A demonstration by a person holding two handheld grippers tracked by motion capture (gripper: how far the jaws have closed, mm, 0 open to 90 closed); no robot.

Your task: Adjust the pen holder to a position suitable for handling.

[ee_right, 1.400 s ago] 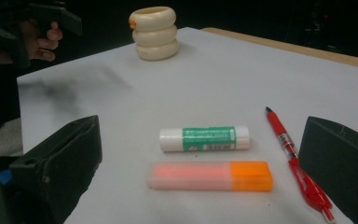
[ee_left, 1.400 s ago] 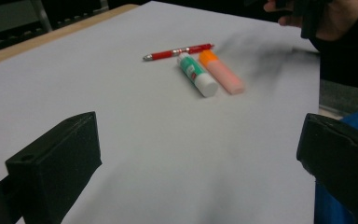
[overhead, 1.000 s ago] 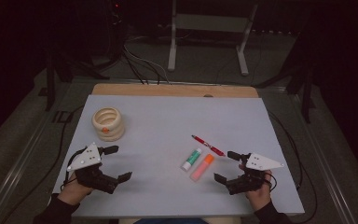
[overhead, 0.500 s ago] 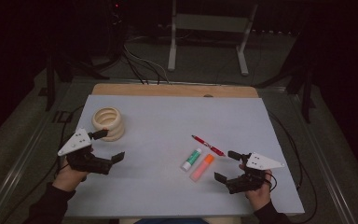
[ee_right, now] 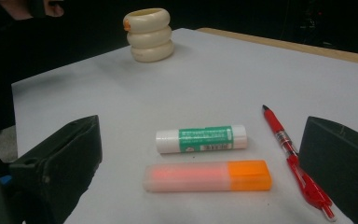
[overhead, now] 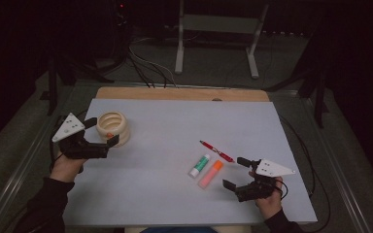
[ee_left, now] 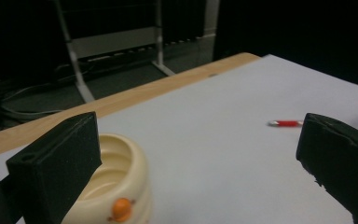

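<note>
A cream ringed pot (overhead: 114,121) with an orange dot stands at the table's left. My left gripper (overhead: 102,131) is open right beside it, one jaw on its near-left side. In the left gripper view the pot (ee_left: 116,186) sits by the left jaw and the left gripper (ee_left: 198,163) holds nothing. My right gripper (overhead: 235,173) is open near the front right, just short of an orange highlighter (overhead: 210,174), a green-labelled glue stick (overhead: 199,165) and a red pen (overhead: 217,151). The right gripper view shows the highlighter (ee_right: 208,176), glue stick (ee_right: 200,138) and pen (ee_right: 293,158) ahead of the jaws.
A grey mat (overhead: 175,126) covers the table, with a wooden strip (overhead: 175,93) along the far edge. Beyond it stand a metal frame (overhead: 213,24) and floor cables (overhead: 145,68). The pot (ee_right: 149,35) appears far off in the right gripper view.
My left gripper has moved away from the front edge and up to the cream pot, staying open. The right gripper has hardly moved.
</note>
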